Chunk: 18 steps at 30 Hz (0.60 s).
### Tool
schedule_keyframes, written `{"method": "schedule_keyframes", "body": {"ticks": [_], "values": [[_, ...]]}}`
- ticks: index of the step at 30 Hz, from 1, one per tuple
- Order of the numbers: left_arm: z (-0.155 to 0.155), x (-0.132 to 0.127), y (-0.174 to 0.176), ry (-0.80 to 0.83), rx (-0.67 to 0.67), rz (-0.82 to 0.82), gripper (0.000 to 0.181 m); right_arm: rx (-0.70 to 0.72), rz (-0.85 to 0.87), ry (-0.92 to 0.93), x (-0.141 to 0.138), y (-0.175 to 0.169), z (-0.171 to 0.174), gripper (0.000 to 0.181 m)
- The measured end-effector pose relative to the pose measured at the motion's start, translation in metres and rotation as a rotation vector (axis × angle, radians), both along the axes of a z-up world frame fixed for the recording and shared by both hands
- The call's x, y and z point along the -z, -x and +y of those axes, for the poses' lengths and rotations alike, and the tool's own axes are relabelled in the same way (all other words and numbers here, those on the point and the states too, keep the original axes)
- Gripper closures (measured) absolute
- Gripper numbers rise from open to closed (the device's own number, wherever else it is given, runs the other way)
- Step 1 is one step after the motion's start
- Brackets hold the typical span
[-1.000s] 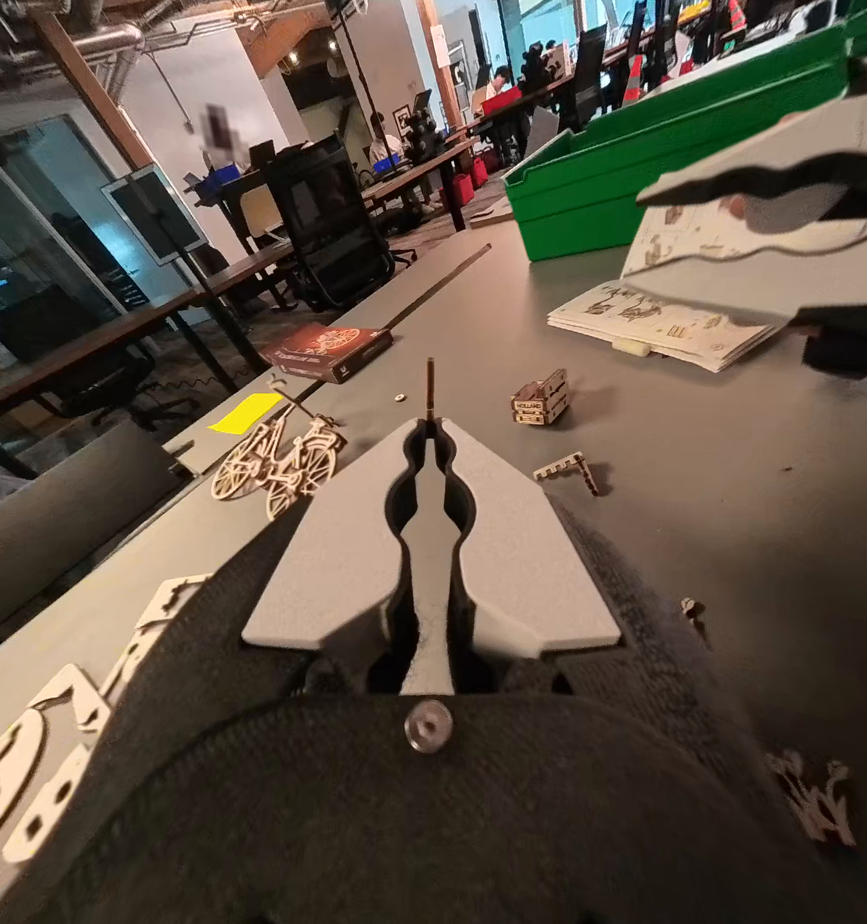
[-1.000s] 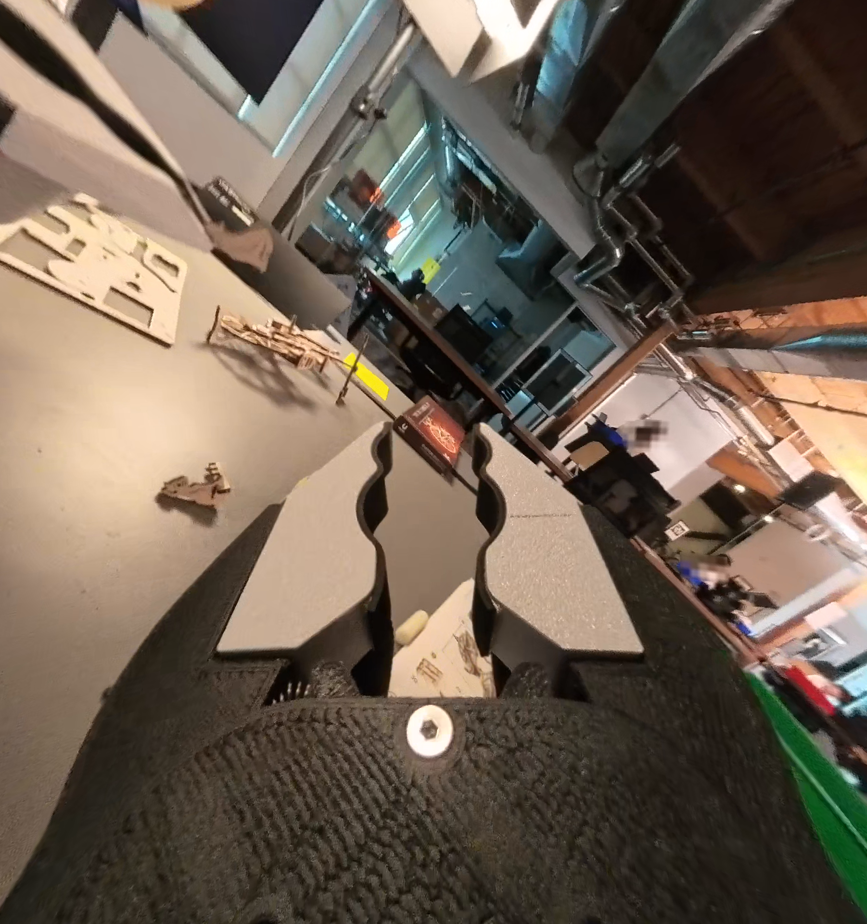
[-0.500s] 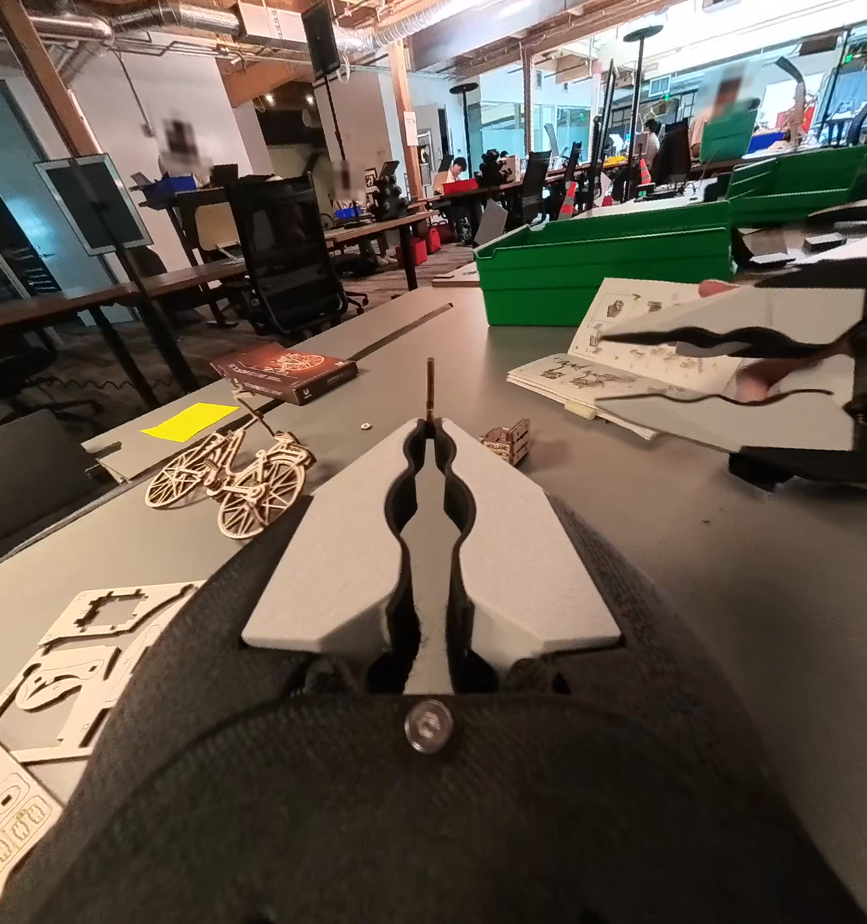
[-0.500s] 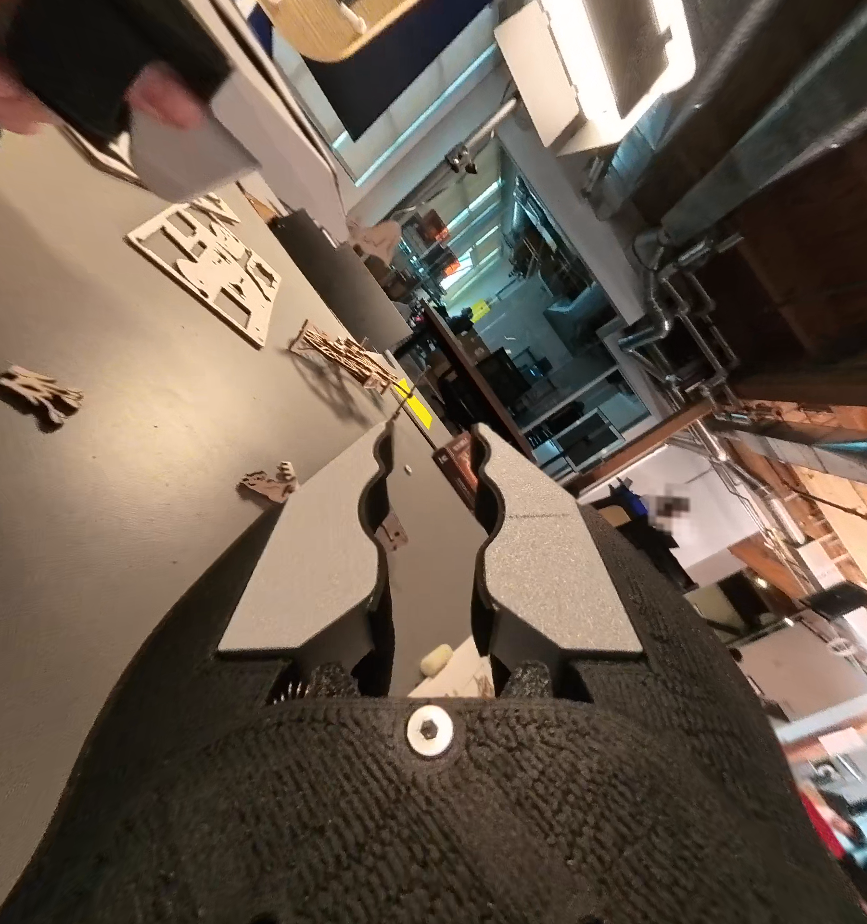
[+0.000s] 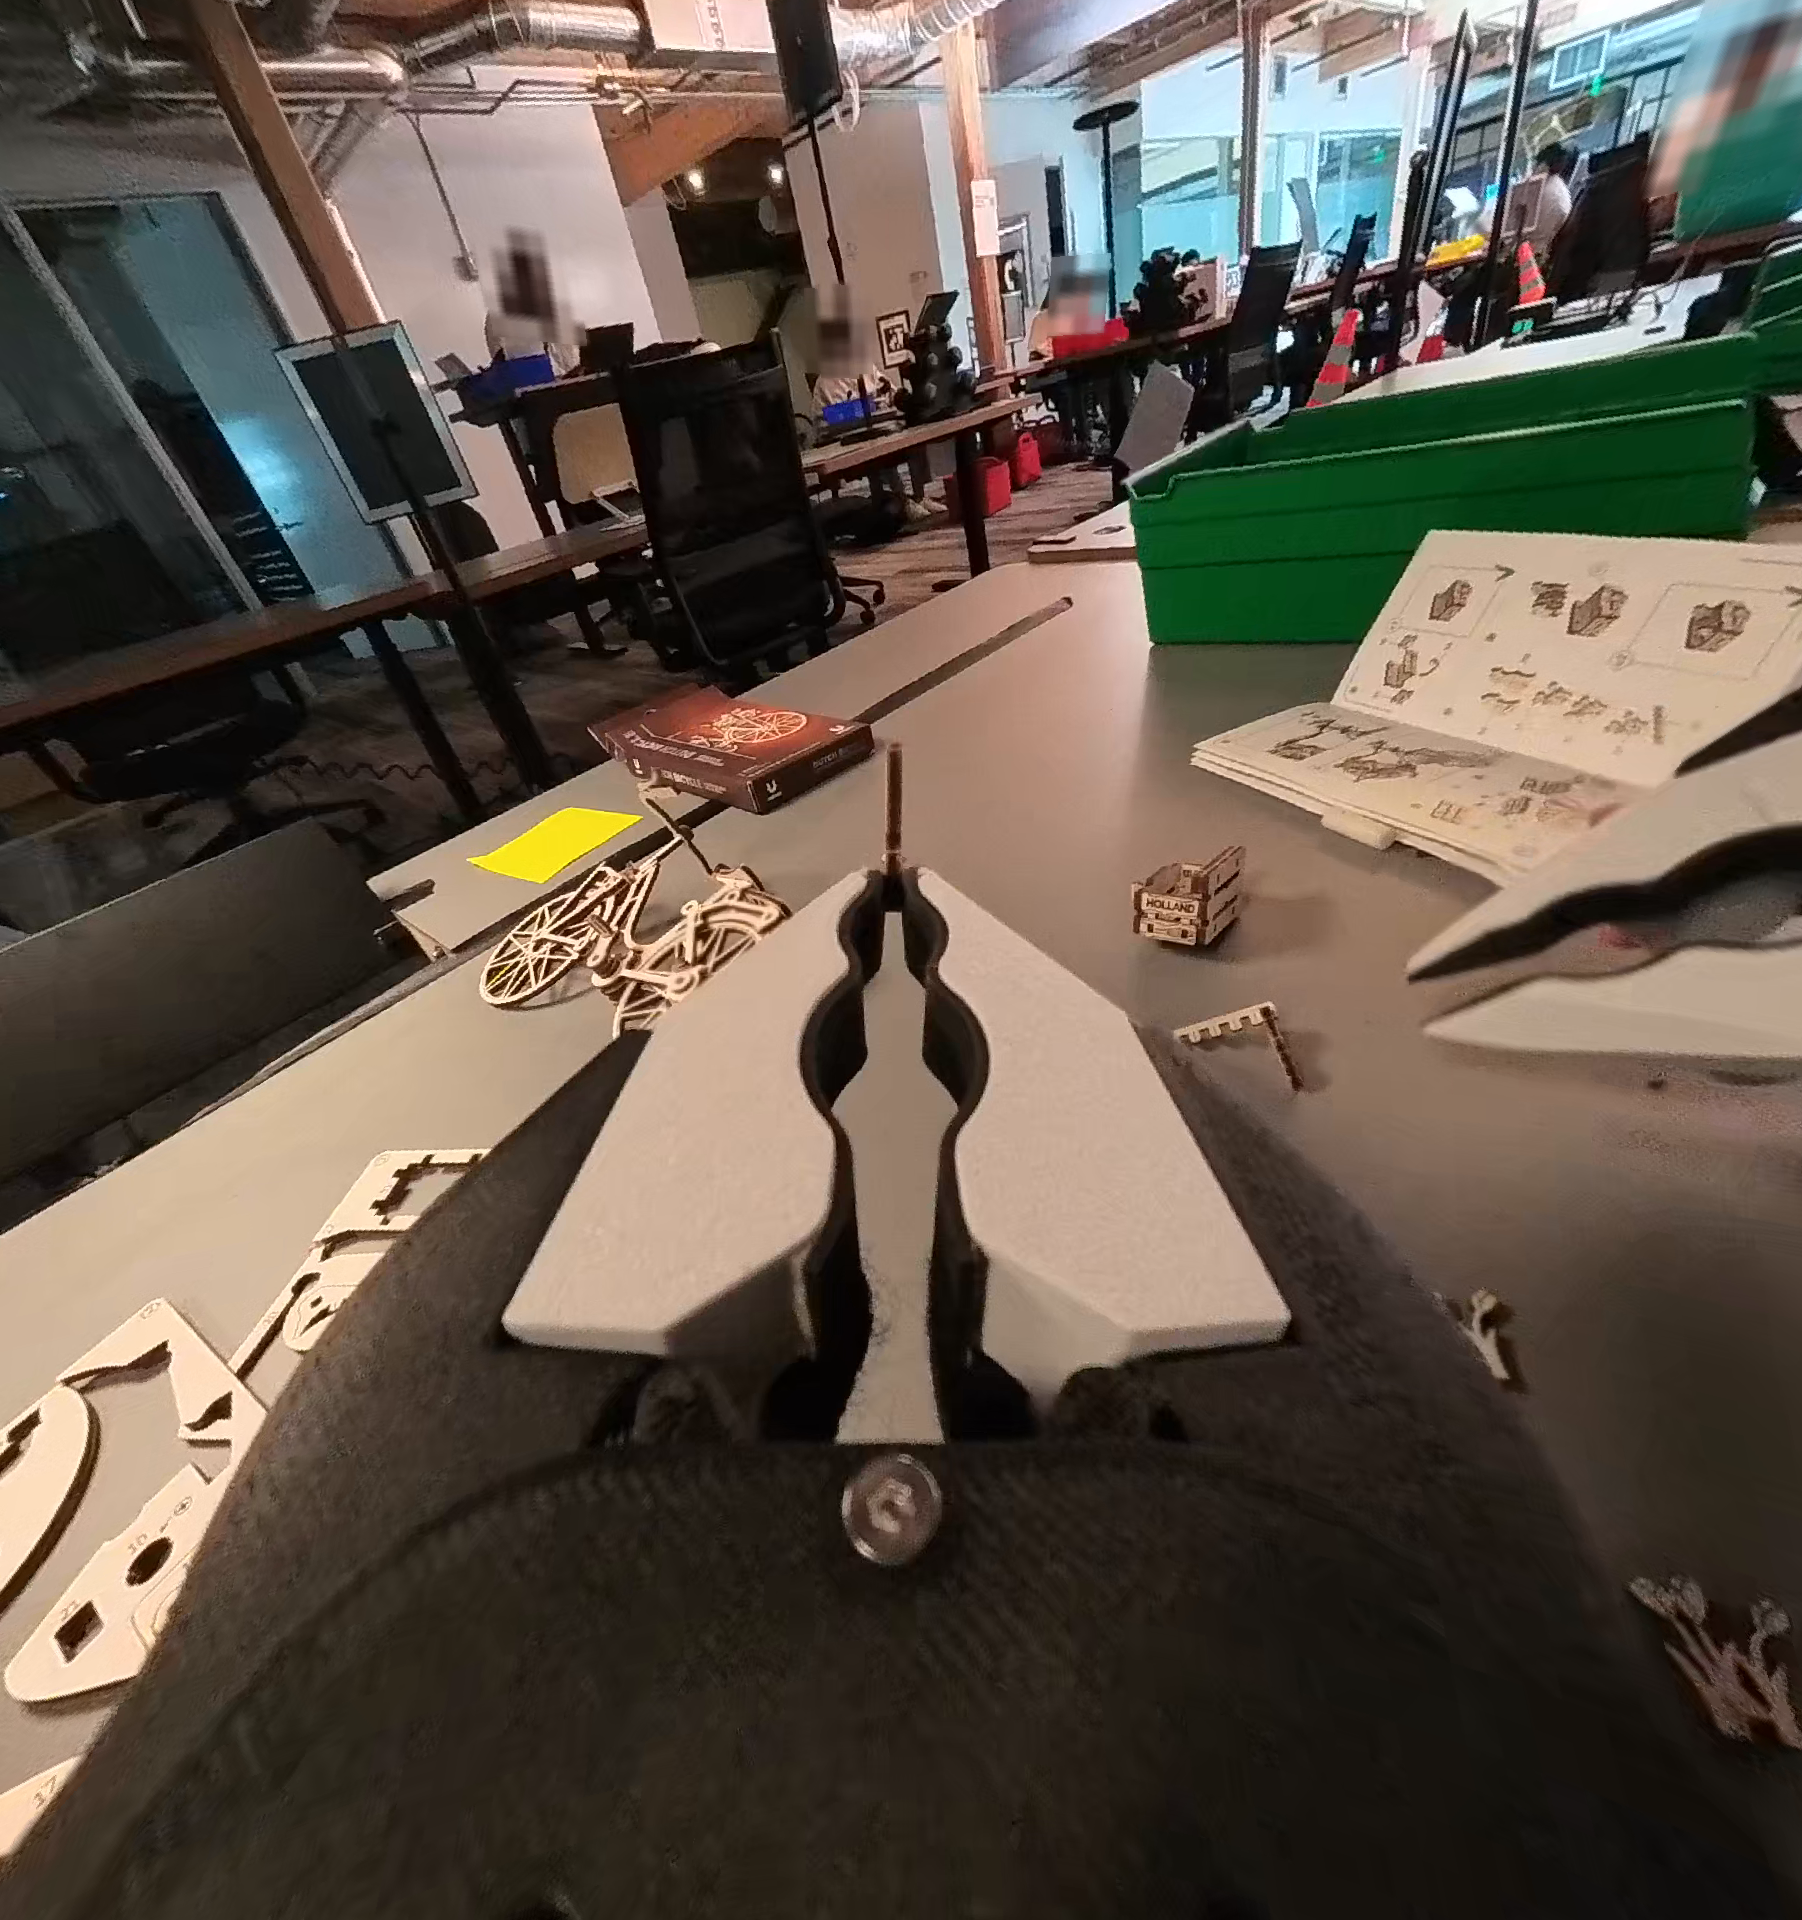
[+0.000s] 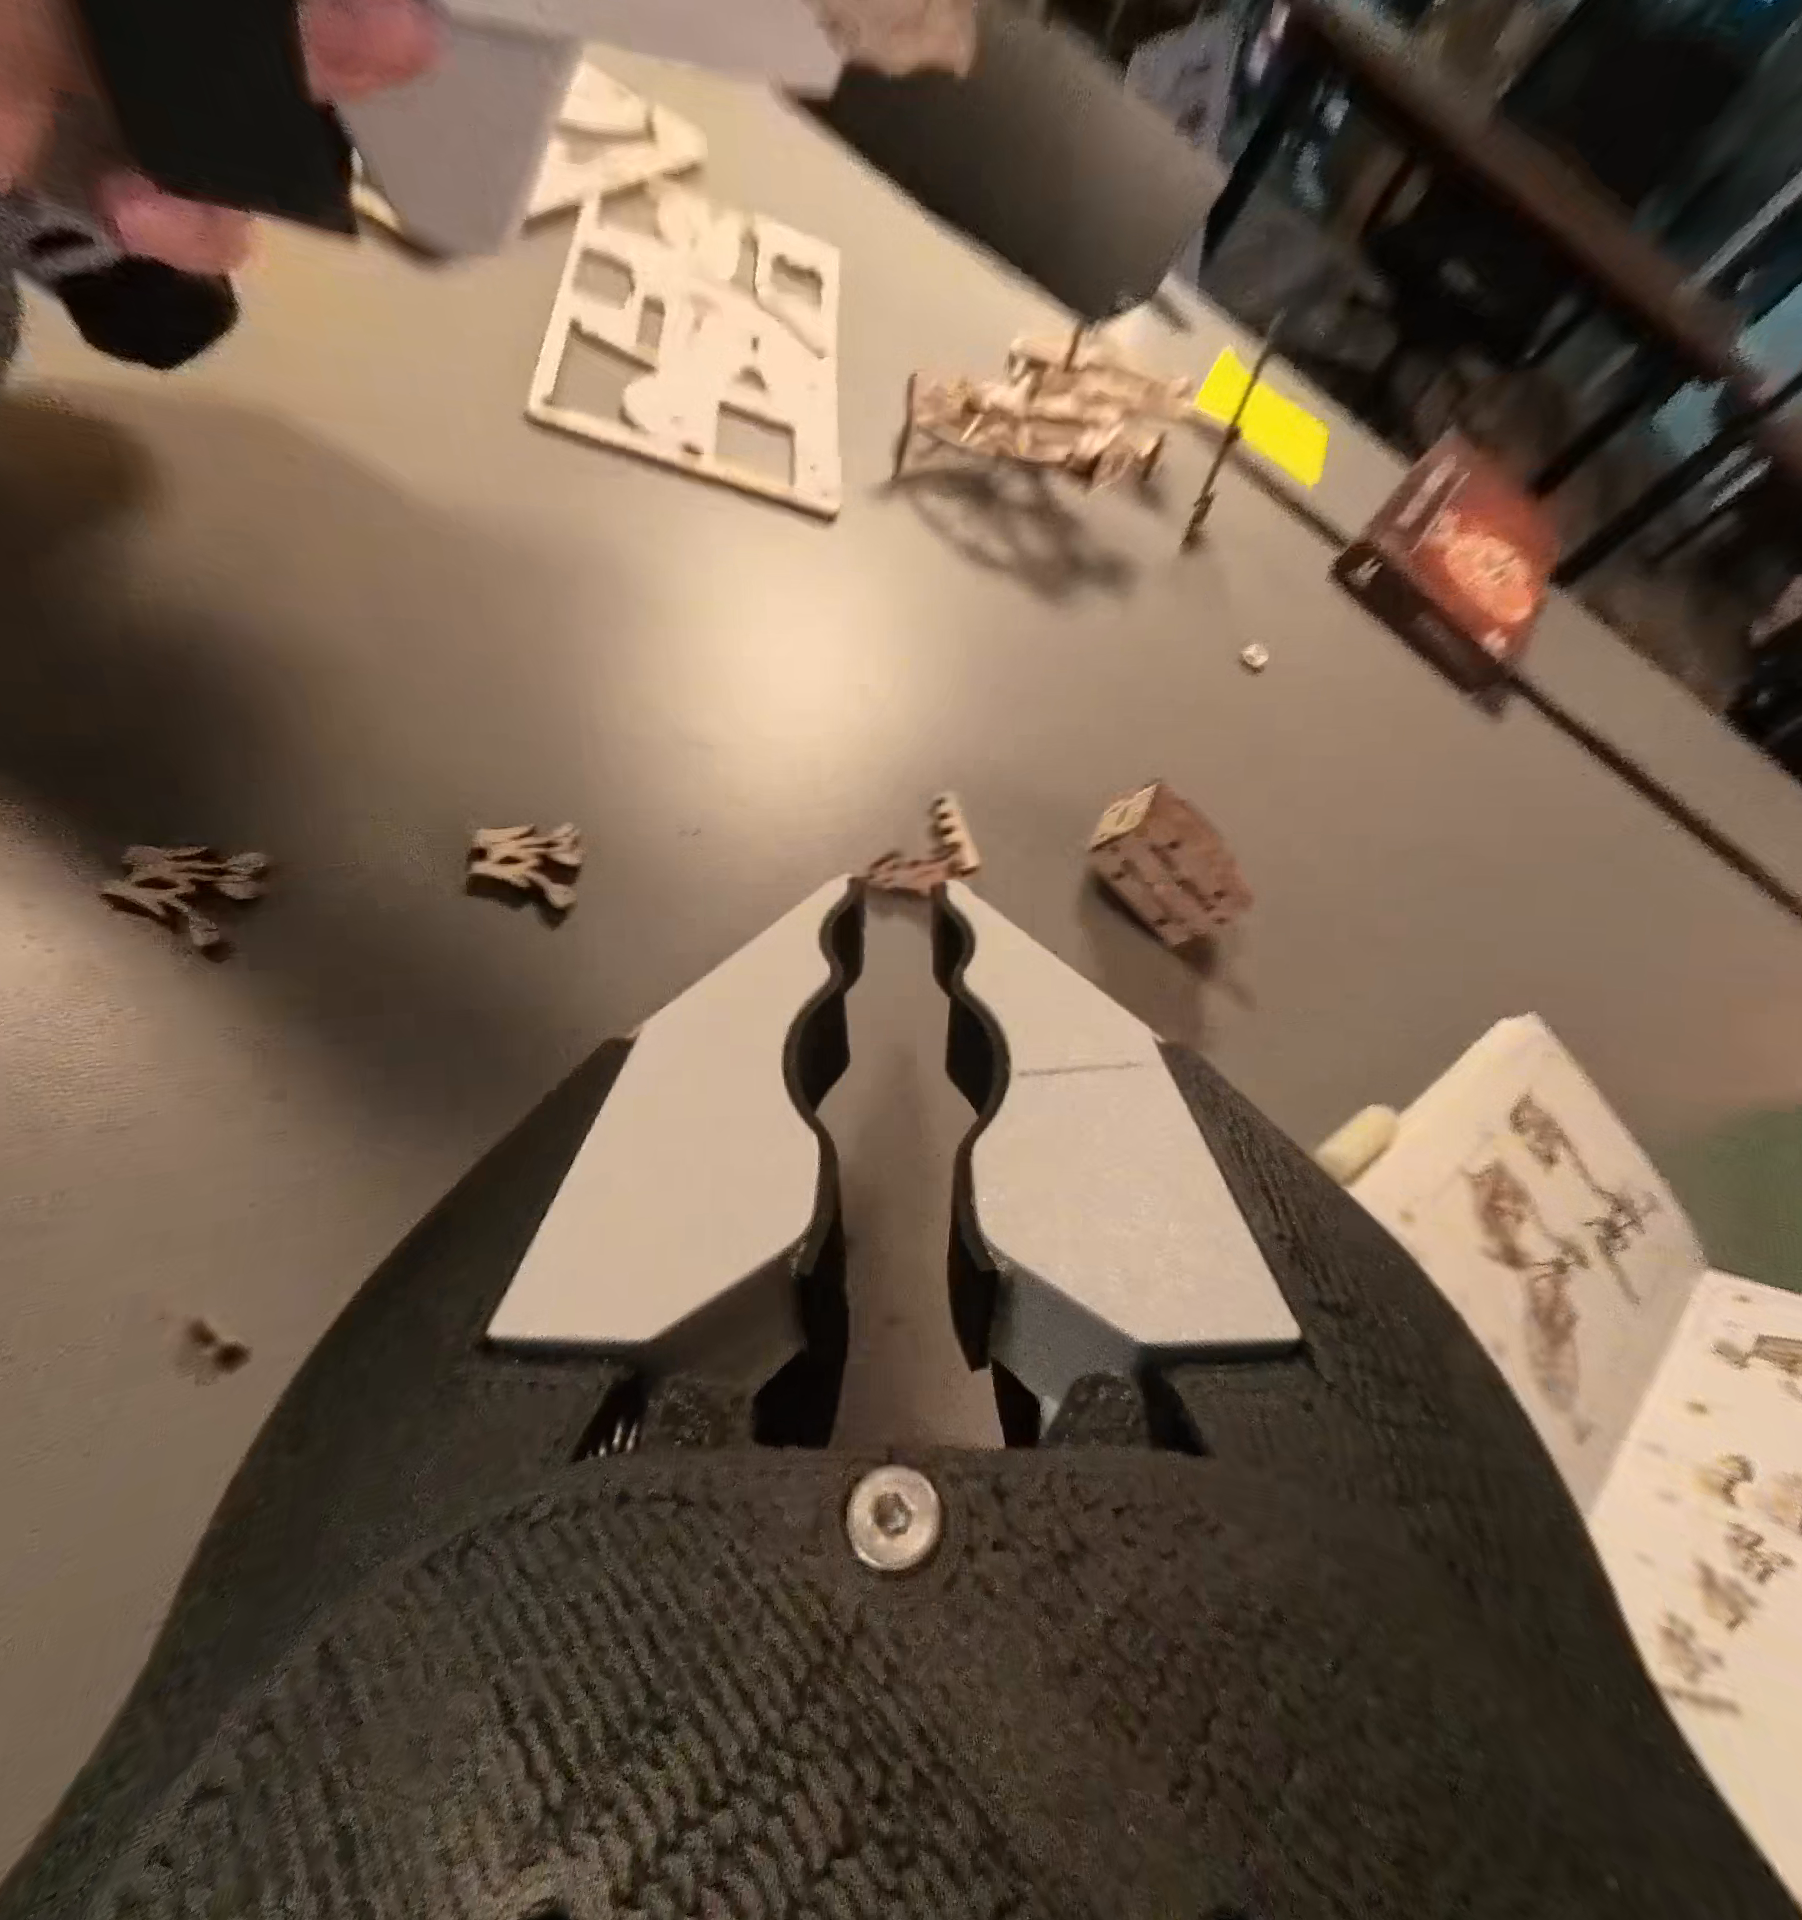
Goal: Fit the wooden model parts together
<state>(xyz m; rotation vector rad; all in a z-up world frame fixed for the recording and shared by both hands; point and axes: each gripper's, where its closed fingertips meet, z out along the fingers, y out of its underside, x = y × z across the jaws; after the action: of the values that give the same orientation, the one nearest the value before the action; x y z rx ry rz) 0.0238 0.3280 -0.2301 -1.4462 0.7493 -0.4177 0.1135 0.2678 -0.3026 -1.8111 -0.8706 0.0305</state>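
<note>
The left gripper (image 5: 893, 883) is clenched at its tips on a thin dark wooden stick (image 5: 892, 800) that stands upright out of the pinch, above the grey table (image 5: 1396, 1195). Just beyond and to the left of those jaws stands the wooden bicycle model (image 5: 627, 940), with a yellow note (image 5: 554, 844) and a dark red box (image 5: 731, 750) farther out past it. Ahead and to the right of the left jaws sits a small wooden crate (image 5: 1188, 896), and nearer, just right of the fingers, lies a comb-edged corner part (image 5: 1245, 1034). An open instruction booklet (image 5: 1520, 717) and stacked green bins (image 5: 1448, 509) lie well off to the right, and punched-out plywood sheets (image 5: 97, 1507) lie low at the left. The right gripper (image 6: 897, 896) is released, its jaws parted with nothing between them, tilted down over the table; a toothed wooden part (image 6: 928, 857) lies just past its tips, though contact cannot be judged. The crate (image 6: 1167, 878) sits just right of those tips, two small cut-out pieces (image 6: 523, 862) (image 6: 185, 883) lie to their left, and a still smaller scrap (image 6: 206, 1351) lies beside the left finger. In this blurred view the left gripper (image 6: 440, 145) shows far at the upper left, held by a hand (image 6: 66, 135)
</note>
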Motion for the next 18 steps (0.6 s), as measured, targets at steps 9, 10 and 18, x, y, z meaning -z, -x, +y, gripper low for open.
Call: {"method": "schedule_keyframes", "body": {"ticks": [9, 10, 18], "values": [[-0.001, 0.01, -0.004, -0.052, -0.018, 0.096, 0.18, 0.113, 0.06, 0.281, 0.029, 0.013, 0.008, 0.155], [-0.001, 0.01, -0.004, -0.059, -0.019, 0.104, 0.18, 0.118, 0.048, 0.28, 0.03, 0.012, 0.009, 0.154], [-0.003, 0.013, -0.008, -0.059, -0.004, 0.123, 0.18, 0.157, 0.041, 0.261, 0.029, 0.013, 0.023, 0.155]]}}
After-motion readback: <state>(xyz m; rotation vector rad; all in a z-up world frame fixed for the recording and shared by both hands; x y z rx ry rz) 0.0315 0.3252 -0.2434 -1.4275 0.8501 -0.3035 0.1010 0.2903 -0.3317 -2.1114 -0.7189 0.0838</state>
